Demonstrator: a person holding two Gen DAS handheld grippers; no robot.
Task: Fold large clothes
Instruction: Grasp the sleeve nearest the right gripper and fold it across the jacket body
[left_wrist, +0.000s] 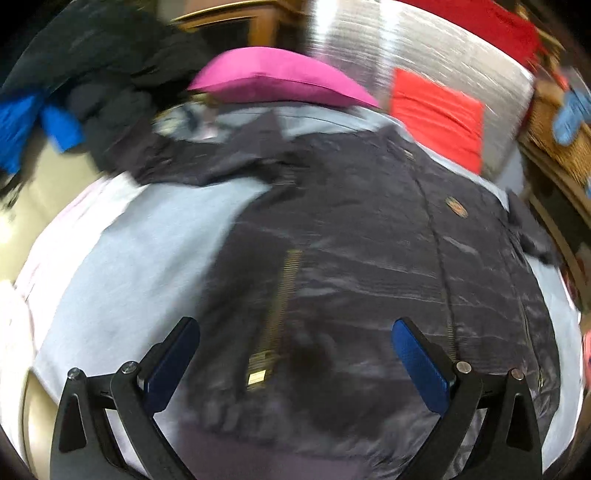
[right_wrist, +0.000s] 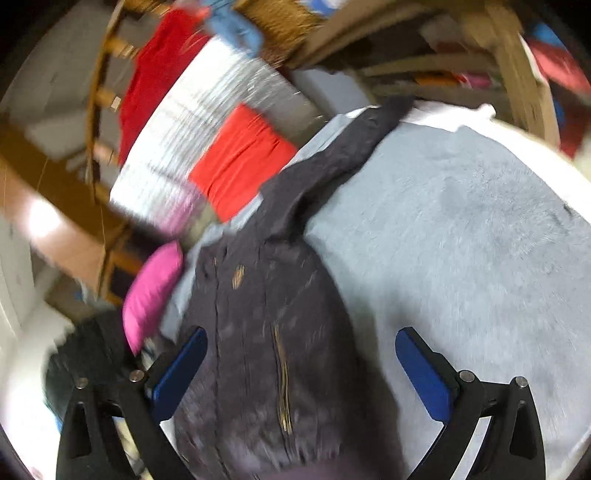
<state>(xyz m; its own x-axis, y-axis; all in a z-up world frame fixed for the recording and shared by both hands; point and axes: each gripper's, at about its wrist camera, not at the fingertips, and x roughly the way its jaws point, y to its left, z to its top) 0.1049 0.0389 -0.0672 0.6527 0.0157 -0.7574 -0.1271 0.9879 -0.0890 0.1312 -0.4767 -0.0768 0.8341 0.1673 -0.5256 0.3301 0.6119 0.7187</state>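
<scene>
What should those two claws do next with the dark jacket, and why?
Probably lower the right gripper toward the sleeve to fold it in. The jacket lies spread on the blanket, that sleeve stretches outward, and both grippers, left too, are open and empty.

No text, label, brand or number can be read in either view. The small oval badge (left_wrist: 456, 206) on the chest of the dark jacket (left_wrist: 369, 258) shows only streaks under the motion blur; in the right wrist view it is just as smeared.
</scene>
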